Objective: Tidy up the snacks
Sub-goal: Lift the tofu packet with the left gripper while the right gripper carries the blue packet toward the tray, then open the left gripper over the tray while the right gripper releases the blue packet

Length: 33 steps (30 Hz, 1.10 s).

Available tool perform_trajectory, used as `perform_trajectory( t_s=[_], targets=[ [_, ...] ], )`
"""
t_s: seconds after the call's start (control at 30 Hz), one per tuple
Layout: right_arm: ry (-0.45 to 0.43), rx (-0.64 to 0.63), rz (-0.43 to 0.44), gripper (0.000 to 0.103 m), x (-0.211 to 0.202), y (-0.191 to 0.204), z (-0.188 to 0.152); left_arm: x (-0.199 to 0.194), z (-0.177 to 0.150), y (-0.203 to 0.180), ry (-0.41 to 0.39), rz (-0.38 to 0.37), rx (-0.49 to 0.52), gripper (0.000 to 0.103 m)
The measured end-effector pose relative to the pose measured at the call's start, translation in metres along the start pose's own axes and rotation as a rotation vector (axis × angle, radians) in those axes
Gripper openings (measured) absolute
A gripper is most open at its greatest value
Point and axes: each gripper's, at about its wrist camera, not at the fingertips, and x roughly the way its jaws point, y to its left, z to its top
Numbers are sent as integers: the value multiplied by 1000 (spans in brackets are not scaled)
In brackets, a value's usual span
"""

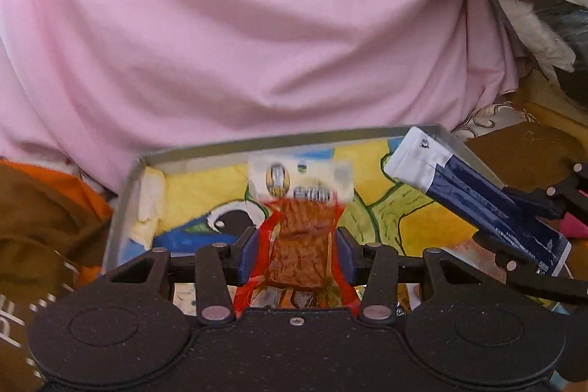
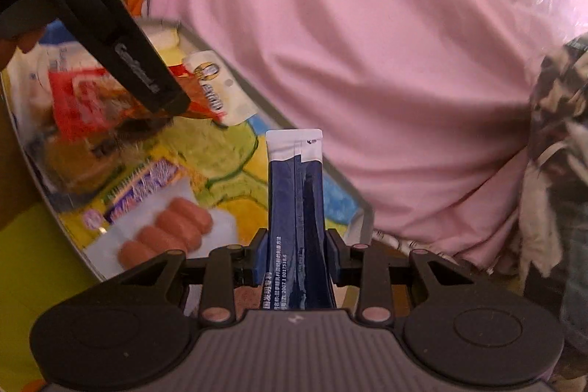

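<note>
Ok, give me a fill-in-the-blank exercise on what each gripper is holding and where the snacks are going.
1. The right gripper is shut on a long dark ____ stick packet with a white end.
2. The left gripper is shut on a red and ____ snack packet.
3. Both packets are held over a shallow ____ with a cartoon picture on its floor.
4. Behind it lies ____ cloth.

Missing words: blue; orange; tray; pink

Glossy foil sachet (image 2: 296, 208), matt metal tray (image 1: 257, 144), soft pink cloth (image 1: 239, 24)
</note>
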Motion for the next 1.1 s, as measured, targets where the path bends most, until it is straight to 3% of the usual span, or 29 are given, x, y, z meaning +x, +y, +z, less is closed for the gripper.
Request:
perform_trajectory(
  t_s=[0.2, 0.3, 0.4, 0.57, 0.67, 0.8, 1.1],
  targets=[
    [4, 7, -3, 37, 7, 3, -5, 3, -3, 2, -14, -27, -13, 49],
    [1, 45, 4, 42, 8, -1, -1, 4, -2, 1, -10, -38, -23, 51],
    [-9, 77, -11, 59, 5, -5, 2, 3, -2, 1, 5, -39, -33, 57],
    [-50, 120, -38, 90, -12, -15, 7, -7, -1, 8, 4, -38, -101, 78],
    [-76, 150, -54, 97, -27, -22, 12, -20, 2, 15, -15, -44, -168, 86],
    [-103, 201, -59, 102, -47, -32, 20, -41, 7, 21, -45, -48, -222, 92],
    [-199, 337, -35, 103, -109, -53, 33, -109, 2, 24, -115, -19, -239, 99]
  ],
)
